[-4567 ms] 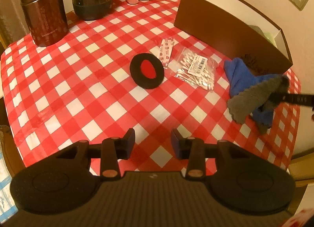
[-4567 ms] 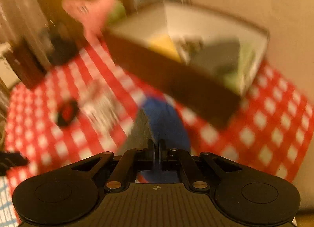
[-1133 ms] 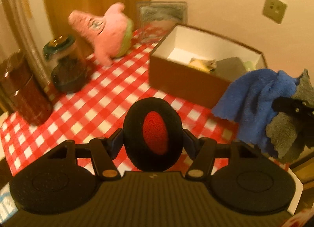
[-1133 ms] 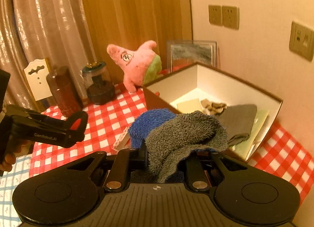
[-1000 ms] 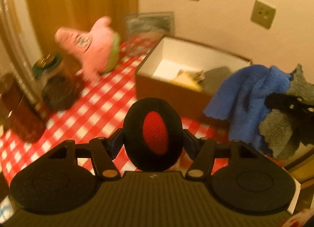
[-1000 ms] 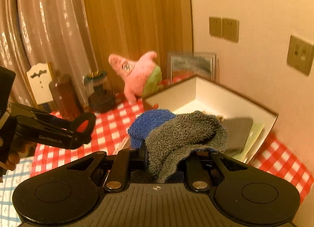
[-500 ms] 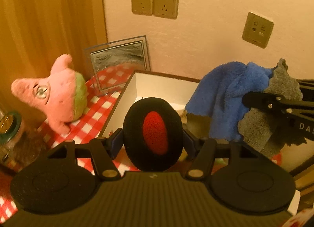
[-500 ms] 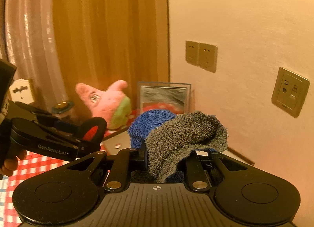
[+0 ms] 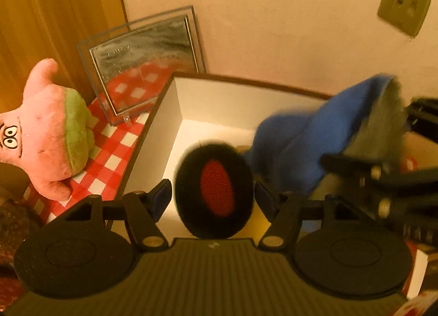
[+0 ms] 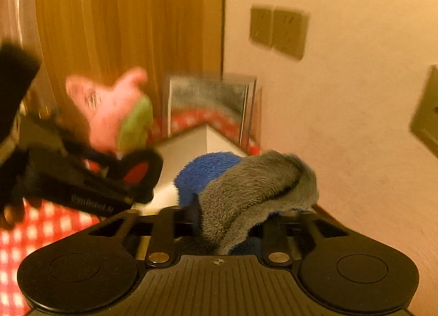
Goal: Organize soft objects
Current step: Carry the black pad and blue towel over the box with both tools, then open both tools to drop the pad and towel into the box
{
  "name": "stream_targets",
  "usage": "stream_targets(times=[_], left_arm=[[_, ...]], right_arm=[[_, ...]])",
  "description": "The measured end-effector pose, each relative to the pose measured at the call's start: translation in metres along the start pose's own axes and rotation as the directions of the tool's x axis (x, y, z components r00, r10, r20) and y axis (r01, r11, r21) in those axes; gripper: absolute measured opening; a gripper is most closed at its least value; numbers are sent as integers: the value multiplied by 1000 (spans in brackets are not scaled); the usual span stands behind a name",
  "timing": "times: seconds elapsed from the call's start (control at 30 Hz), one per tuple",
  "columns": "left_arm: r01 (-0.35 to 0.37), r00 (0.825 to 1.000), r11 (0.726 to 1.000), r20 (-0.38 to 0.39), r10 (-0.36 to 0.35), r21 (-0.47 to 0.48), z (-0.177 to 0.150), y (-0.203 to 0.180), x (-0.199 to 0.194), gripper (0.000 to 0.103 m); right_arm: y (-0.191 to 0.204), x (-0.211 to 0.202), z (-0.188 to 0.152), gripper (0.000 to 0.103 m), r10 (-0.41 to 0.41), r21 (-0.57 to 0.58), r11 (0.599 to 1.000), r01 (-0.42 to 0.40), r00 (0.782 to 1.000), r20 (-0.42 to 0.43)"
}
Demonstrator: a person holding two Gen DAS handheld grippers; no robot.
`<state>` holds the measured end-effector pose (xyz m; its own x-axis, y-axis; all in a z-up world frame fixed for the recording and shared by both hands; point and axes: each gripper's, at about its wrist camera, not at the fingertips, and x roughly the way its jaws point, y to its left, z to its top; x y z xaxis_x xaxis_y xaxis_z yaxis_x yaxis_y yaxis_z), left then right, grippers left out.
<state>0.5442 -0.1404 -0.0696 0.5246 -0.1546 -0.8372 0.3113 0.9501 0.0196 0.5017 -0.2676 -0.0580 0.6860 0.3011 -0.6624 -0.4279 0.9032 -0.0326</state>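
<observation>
My left gripper [image 9: 213, 195] hangs over the open brown box [image 9: 175, 113] with white walls. Its jaws stand apart, and a black pad with a red centre [image 9: 215, 191] sits between them with gaps on both sides. My right gripper [image 10: 227, 220] is shut on a blue cloth [image 10: 205, 173] and a grey cloth [image 10: 254, 182] bunched together. It hangs over the box's right part. The cloths [image 9: 306, 141] also show in the left wrist view, blurred.
A pink plush star [image 9: 46, 127] with green shorts stands on the red checked tablecloth [image 9: 115, 154] left of the box. A clear picture frame [image 9: 145, 58] leans on the wall behind the box. Wall sockets [image 9: 402, 12] sit above. The wall is close behind the box.
Both grippers moved forward and down over the box. The left jaws opened off the black pad, which now sits loose between them. The right gripper with the cloths swung in closer.
</observation>
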Motion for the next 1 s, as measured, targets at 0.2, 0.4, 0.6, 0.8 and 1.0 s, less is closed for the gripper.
stream_targets(times=[0.2,0.4,0.6,0.8,1.0], left_arm=[[-22,999,998,-25,23,57,-8,-1,7,68],[-4,999,999,-36,5,40,-18,5,0,68],[-1,1000,1000,-28,1,23,-27,9,-14,68],[2,1000,1000,-6,-2,-5,-36,10,-35,68],[7,999,1000,35,-6,-30,-56,6,-68,68]], right_arm=[[1,6,-17,68,19,-10,1000,-19,1000,-23],[-3,2,-25,68,30,18,999,-29,999,-41],[-3,-8,-28,68,31,51,998,-29,999,-38],[3,-27,-32,68,34,58,998,-33,999,-17],[9,-59,-41,68,33,78,996,-35,999,27]])
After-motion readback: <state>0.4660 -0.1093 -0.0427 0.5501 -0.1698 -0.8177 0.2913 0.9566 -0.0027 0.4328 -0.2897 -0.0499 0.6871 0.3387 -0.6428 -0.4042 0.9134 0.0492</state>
